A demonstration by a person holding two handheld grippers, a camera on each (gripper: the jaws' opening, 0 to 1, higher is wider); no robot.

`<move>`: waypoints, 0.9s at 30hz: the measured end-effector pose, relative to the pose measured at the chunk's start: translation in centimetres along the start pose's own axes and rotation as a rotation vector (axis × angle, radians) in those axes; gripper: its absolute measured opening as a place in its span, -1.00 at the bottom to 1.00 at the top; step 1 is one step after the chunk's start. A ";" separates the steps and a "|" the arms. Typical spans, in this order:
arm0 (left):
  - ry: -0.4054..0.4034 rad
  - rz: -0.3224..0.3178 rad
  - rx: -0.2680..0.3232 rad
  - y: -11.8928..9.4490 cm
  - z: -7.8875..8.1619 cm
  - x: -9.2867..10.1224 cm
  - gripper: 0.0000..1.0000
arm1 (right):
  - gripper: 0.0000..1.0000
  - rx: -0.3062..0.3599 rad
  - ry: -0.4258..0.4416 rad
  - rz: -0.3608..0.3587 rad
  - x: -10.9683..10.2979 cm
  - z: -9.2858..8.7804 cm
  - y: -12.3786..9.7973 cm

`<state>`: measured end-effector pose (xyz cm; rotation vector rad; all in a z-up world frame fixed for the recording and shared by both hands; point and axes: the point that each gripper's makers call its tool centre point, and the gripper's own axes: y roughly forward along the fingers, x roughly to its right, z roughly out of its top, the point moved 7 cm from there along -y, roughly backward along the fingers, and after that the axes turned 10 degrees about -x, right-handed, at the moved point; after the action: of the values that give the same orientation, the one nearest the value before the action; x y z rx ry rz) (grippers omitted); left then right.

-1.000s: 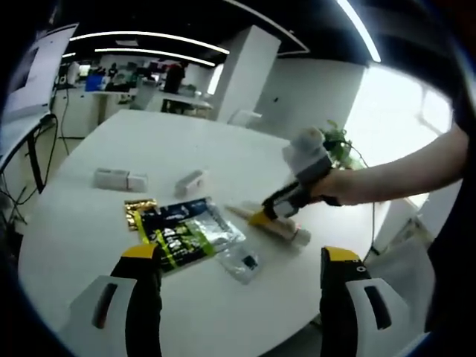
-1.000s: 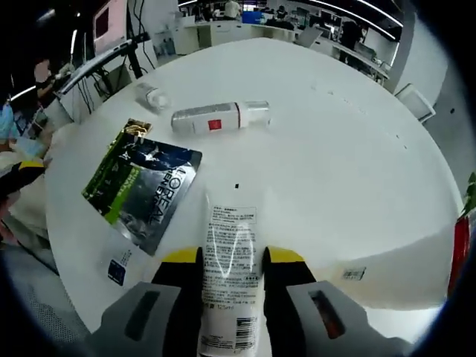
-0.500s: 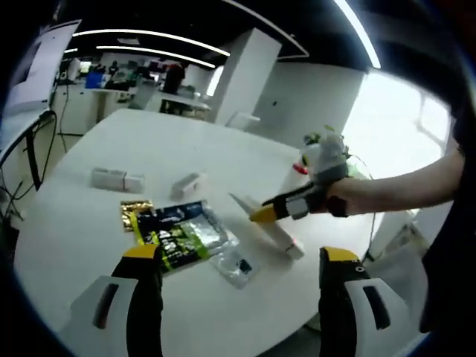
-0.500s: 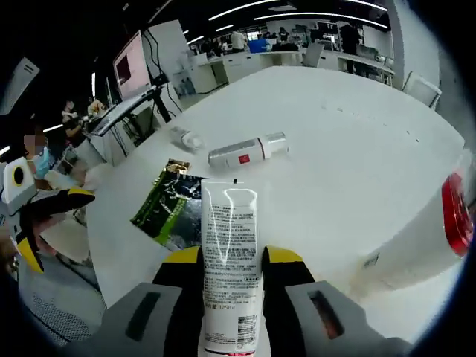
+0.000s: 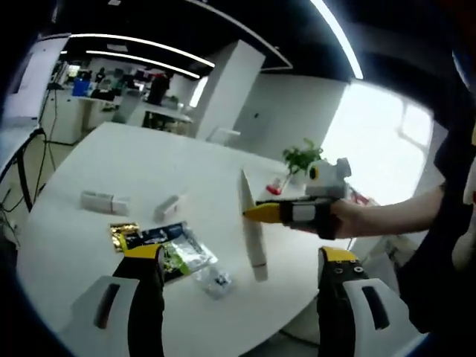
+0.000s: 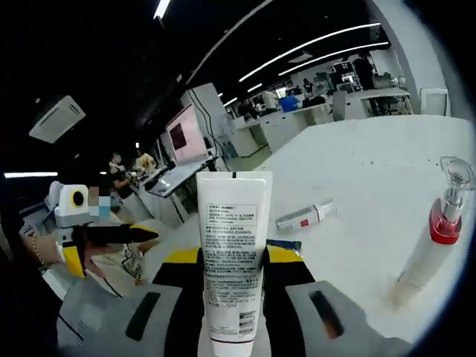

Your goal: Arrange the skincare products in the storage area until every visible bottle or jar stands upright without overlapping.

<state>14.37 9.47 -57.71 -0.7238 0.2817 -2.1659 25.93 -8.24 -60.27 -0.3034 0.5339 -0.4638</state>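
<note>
— What does the left gripper view show?

— The left gripper (image 5: 236, 279) has its two jaws wide apart, and nothing is between them. Ahead of it lies the round white table (image 5: 89, 238). Just beyond the left jaw a dark sachet (image 5: 167, 249) lies flat, with a small clear packet (image 5: 214, 281) beside it and a gold packet (image 5: 123, 232) at its far edge. Farther out, to the left, lie two small white items (image 5: 104, 201) and (image 5: 169, 206). Between the jaws and further ahead, the right gripper (image 5: 260, 213) comes in from the right, held by a hand (image 5: 349, 219). It grips a white tube (image 5: 253, 230), which is nearly upright, its lower end close to the table; contact cannot be told.

— And the right gripper view?

— The right gripper (image 6: 232, 256) has its jaws closed on the tube (image 6: 232, 253), which stands straight up between them with printed text facing the camera. Beyond it, on the table (image 6: 372, 193), a bottle (image 6: 305, 217) with a red label lies on its side. To the right, a pump bottle (image 6: 431, 238) with a red collar stands, leaning in the picture. To the left, the left gripper (image 6: 111, 236) is seen, jaws apart, held off the table edge.
</note>
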 end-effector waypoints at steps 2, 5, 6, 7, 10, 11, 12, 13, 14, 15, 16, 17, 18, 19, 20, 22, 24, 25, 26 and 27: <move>0.008 -0.027 0.013 -0.5 0.7 0.7 0.53 | -0.42 0.059 0.028 0.068 -1.0 1.1 -0.5; 0.033 -0.046 0.013 -0.8 1.2 1.3 0.53 | -0.42 0.104 0.027 0.146 -2.3 2.0 -1.2; 0.043 -0.049 0.011 -0.8 1.3 1.4 0.52 | -0.42 0.112 0.030 0.171 -2.8 2.2 -1.3; 0.051 -0.056 0.011 -0.9 1.5 1.6 0.52 | -0.42 0.122 0.030 0.212 -3.4 2.5 -1.5; 0.055 -0.083 0.025 -1.4 2.1 2.1 0.52 | -0.42 0.128 0.033 0.306 -5.0 2.7 -1.9; 0.052 -0.096 0.040 -1.6 2.5 2.5 0.52 | -0.42 0.123 0.016 0.346 -5.6 2.7 -2.1; 0.051 -0.101 0.045 -1.7 2.6 2.6 0.52 | -0.42 0.118 0.013 0.363 -5.9 2.7 -2.3; 0.049 -0.118 0.062 -2.0 3.0 3.0 0.52 | -0.42 0.118 0.009 0.383 -6.3 2.7 -2.4; 0.048 -0.128 0.070 -2.2 3.3 3.2 0.51 | -0.42 0.108 0.002 0.423 -6.8 2.7 -2.7; 0.048 -0.145 0.081 -2.5 3.7 3.5 0.51 | -0.42 0.104 0.002 0.444 -7.1 2.6 -2.8; 0.049 -0.157 0.090 -2.6 4.0 3.7 0.50 | -0.42 0.100 -0.009 0.486 -7.7 2.6 -3.1; 0.053 -0.172 0.102 -2.9 4.5 3.9 0.48 | -0.42 0.095 -0.010 0.505 -8.1 2.6 -3.3; 0.057 -0.185 0.112 -3.1 4.8 4.1 0.48 | -0.42 0.092 -0.002 0.528 -8.4 2.6 -3.4; 0.066 -0.198 0.118 -3.2 5.2 4.3 0.47 | -0.42 0.090 -0.004 0.553 -8.7 2.6 -3.6; 0.082 -0.211 0.122 -3.4 5.7 4.5 0.47 | -0.42 0.085 -0.005 0.586 -9.2 2.6 -3.9; 0.133 -0.228 0.118 -3.6 6.3 4.9 0.45 | -0.42 0.076 -0.028 0.644 -10.1 2.5 -4.3; 0.161 -0.251 0.111 -3.6 6.8 5.4 0.44 | -0.42 0.068 -0.028 0.703 -11.1 2.6 -4.8; 0.169 -0.262 0.112 -3.6 7.0 5.6 0.44 | -0.42 0.066 -0.027 0.722 -11.4 2.6 -4.9; 0.182 -0.282 0.110 -3.7 7.3 5.9 0.42 | -0.42 0.064 -0.029 0.737 -11.6 2.6 -5.0; 0.191 -0.299 0.106 -3.7 7.5 6.1 0.41 | -0.42 0.063 -0.037 0.762 -12.0 2.8 -5.3</move>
<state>13.31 7.45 -47.61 -0.5251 0.1626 -2.5191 16.46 -6.34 -50.93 -0.0325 0.5545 0.2624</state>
